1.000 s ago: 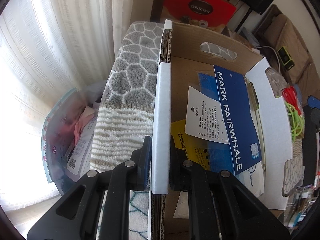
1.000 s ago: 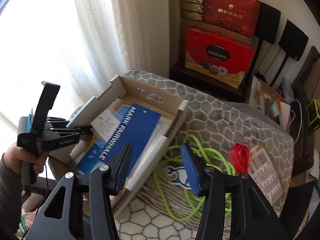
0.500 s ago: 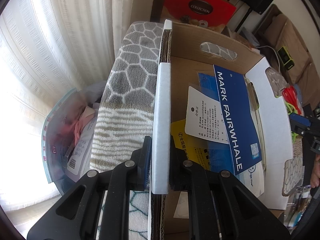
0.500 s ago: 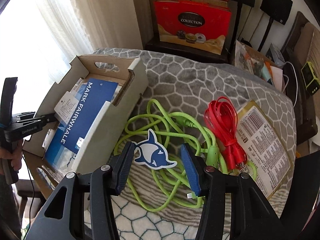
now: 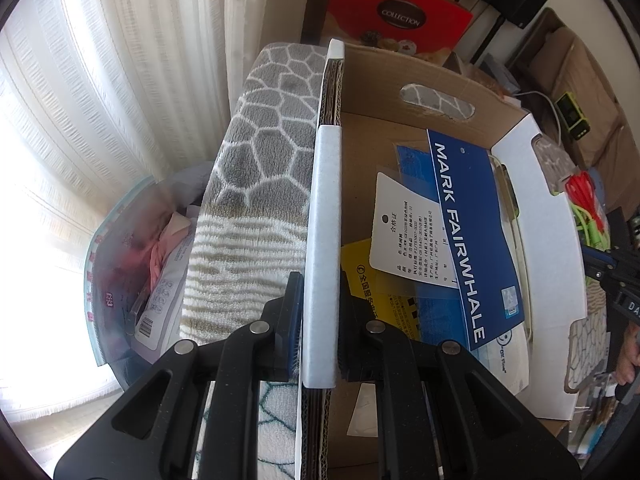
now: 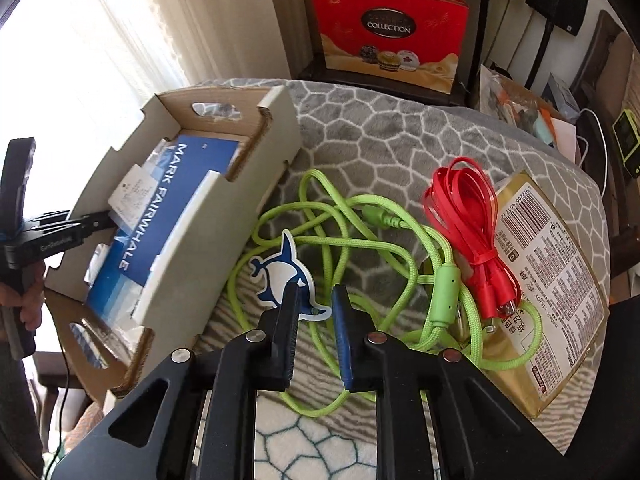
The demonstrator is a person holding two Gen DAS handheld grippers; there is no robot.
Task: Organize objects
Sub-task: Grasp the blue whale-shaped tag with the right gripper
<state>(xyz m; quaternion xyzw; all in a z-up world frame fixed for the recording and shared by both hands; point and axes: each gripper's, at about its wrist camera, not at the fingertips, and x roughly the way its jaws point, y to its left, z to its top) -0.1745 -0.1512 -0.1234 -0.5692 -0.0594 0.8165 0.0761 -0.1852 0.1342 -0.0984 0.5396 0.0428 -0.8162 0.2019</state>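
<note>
Right wrist view: one whale sticker (image 6: 286, 276), two cables and one gold packet lie on a blanket; the right gripper (image 6: 316, 300), narrowly parted, straddles the sticker's tail. The left gripper (image 5: 318, 312) clamps one cardboard box's (image 5: 322, 248) left wall.

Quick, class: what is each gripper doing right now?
Left gripper: shut on the white-faced cardboard box wall.
Right gripper: open, holding nothing, over the blue-and-white shark sticker.

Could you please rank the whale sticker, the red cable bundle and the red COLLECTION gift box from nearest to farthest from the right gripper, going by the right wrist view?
1. Whale sticker: at the right gripper's fingertips.
2. Red cable bundle: farther off to the right, on the blanket.
3. Red COLLECTION gift box: far back, by the wall.
</note>
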